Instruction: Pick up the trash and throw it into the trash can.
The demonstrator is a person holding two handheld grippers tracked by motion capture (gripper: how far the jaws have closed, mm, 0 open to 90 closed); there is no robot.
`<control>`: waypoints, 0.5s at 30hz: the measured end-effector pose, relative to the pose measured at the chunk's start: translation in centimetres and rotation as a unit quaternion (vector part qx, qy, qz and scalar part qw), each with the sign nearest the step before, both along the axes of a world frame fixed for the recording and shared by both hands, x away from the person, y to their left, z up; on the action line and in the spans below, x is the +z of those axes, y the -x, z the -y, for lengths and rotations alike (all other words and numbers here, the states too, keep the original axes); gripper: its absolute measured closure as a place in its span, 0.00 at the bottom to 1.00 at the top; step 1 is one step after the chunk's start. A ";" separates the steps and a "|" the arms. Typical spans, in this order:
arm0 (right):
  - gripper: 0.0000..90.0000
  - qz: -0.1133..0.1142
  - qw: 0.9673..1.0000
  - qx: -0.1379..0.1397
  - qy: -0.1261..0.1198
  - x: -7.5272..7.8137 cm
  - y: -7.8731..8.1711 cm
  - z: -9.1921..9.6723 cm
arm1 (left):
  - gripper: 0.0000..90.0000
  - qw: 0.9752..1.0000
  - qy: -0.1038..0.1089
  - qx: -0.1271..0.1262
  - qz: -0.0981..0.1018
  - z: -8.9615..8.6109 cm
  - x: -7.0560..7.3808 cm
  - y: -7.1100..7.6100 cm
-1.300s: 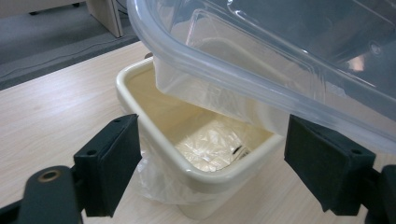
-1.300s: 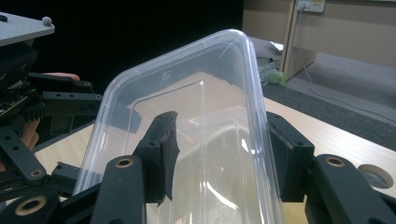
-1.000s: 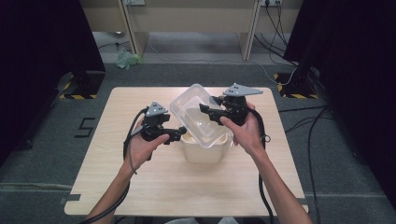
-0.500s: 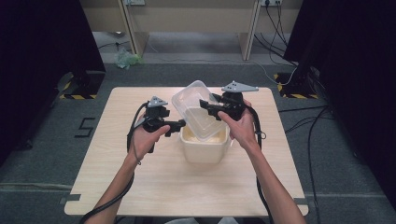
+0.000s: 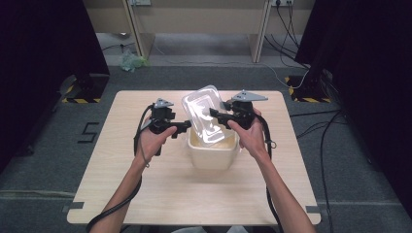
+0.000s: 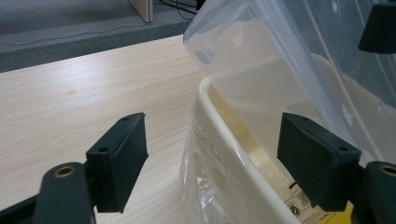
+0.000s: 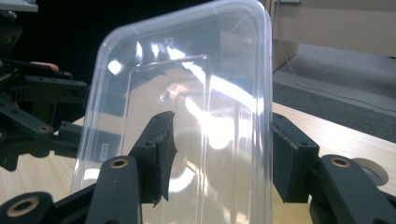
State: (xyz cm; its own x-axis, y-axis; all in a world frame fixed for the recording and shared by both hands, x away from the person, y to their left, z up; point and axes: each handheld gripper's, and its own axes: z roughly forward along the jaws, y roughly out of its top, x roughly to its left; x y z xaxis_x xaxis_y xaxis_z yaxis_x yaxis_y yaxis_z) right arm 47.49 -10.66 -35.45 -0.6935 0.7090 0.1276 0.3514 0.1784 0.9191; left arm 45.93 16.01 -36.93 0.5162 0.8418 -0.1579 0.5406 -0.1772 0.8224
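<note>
Pale wood desk on grey carpet, dark curtains flanking, your right hand-held gripper pinching clear lid over cream tub, left hand-held gripper spread.

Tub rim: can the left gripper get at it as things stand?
Probably yes. The left gripper is open beside the tub, its near rim between the jaws. The right gripper holds the lid tilted above.

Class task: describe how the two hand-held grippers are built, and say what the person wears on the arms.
Both the left gripper and right gripper are black, with flat rectangular pads on jointed arms with brass-coloured pivots. A grey three-cornered plate tops each. Black cables trail back along the forearms, which are bare of sleeves.
</note>
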 end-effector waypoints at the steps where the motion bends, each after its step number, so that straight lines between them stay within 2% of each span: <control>1: 0.52 -0.001 1.000 0.000 0.002 -0.1 0.0 0.0 | 0.26 1.000 0.002 0.003 0.000 0.0 0.0 -0.1; 6: 0.52 -0.002 1.000 -0.002 0.005 -0.9 0.0 0.3 | 0.27 1.000 0.004 0.003 -0.001 0.0 0.0 -0.2; 10: 0.53 -0.020 1.000 -0.002 0.007 -1.6 0.5 0.8 | 0.24 1.000 0.025 0.001 -0.008 -0.4 -0.2 -0.2; 13: 0.37 -0.038 0.999 -0.015 0.007 -2.0 0.9 1.2 | 0.22 0.999 0.032 0.008 -0.008 -0.8 -0.2 -0.1; 15: 0.33 -0.037 0.999 -0.018 -0.007 -1.9 1.0 1.6 | 0.22 0.999 0.034 0.012 -0.009 -1.1 -0.1 0.0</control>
State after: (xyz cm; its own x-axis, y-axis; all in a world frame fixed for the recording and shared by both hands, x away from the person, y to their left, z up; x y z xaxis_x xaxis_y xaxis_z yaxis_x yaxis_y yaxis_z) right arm 46.51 -12.29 -37.30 -0.6556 0.7312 0.1888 0.4252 0.1508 0.8925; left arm 45.97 17.06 -37.08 0.4933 0.8405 -0.2241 0.5584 -0.1084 0.8225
